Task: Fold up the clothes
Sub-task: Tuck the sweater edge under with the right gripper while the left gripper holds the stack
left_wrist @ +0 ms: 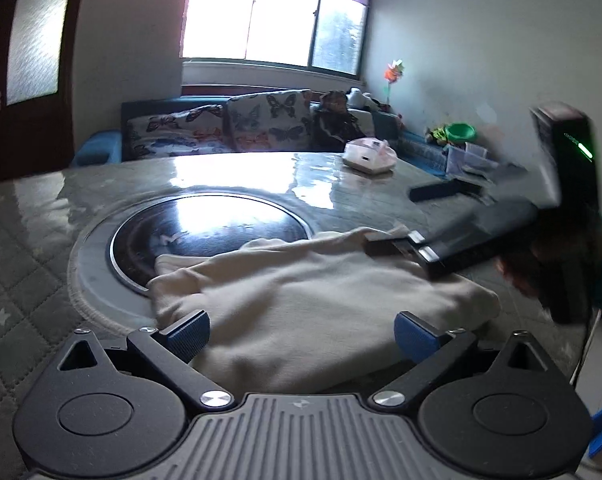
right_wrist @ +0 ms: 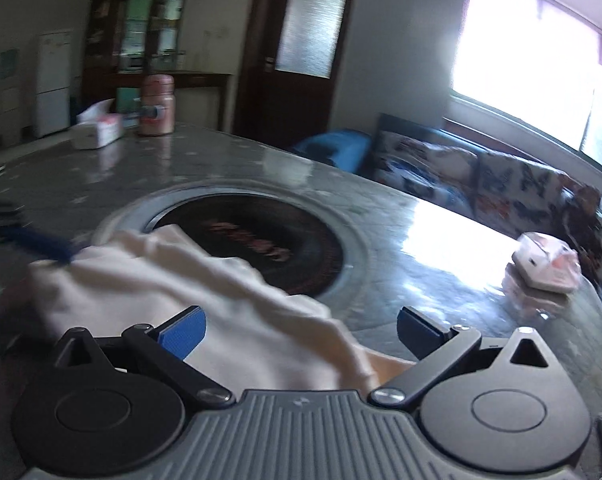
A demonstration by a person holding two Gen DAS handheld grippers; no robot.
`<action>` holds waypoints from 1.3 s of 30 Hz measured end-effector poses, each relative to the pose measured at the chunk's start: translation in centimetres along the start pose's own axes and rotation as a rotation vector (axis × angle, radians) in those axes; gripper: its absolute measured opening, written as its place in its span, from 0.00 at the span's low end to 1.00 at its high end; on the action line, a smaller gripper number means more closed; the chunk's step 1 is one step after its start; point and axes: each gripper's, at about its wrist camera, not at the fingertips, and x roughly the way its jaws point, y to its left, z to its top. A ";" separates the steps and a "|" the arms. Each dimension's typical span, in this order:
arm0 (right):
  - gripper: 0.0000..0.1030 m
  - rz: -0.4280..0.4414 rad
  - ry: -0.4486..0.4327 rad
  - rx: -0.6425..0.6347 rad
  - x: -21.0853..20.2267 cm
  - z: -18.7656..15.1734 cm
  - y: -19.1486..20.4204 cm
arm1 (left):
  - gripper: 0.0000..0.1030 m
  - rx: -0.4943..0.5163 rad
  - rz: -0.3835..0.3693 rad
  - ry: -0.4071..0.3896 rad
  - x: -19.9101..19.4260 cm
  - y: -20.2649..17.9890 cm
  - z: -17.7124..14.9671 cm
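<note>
Both grippers are spread wide, pinching nothing. Left gripper (left_wrist: 301, 334) hangs over the near edge of the cloth (left_wrist: 301, 292), its blue pads on either side of the fabric but not closed on it. Right gripper (right_wrist: 301, 330) is likewise spread, with a rumpled corner of the cloth running up between its fingers; in the left view its fingertips sit at the cloth's far right corner, blurred.

That cloth — a cream garment, seemingly already folded into a thick pad — lies on the table (left_wrist: 29, 240), its far left part overlapping the round black hob (left_wrist: 205, 220) set into the top. Its long axis runs left to right across the left view, so each gripper faces one end: left at the near edge, right at the far right corner.

My reading is that a fresh grasp comes next. The right gripper looks nearer to a free corner, with cloth already between its fingers, so it could close first; the left would need to drop onto the edge below it.

A tissue pack (left_wrist: 369, 156) rests well apart, further back.
</note>
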 end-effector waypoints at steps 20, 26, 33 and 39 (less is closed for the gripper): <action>1.00 0.034 -0.082 -0.335 -0.6 -2.4 8.7 | 0.80 -0.156 0.262 0.064 3.3 6.0 1.0; 1.00 0.031 -0.097 -0.399 -1.0 -3.3 9.6 | 0.81 -0.162 0.274 0.055 3.5 6.0 0.9; 1.00 -0.013 -0.133 -0.359 -3.0 -3.0 8.8 | 0.80 -0.123 0.270 0.003 1.8 4.6 1.4; 1.00 -0.121 -0.126 -0.308 -3.1 -3.0 7.7 | 0.78 -0.046 0.172 -0.081 0.6 1.0 1.7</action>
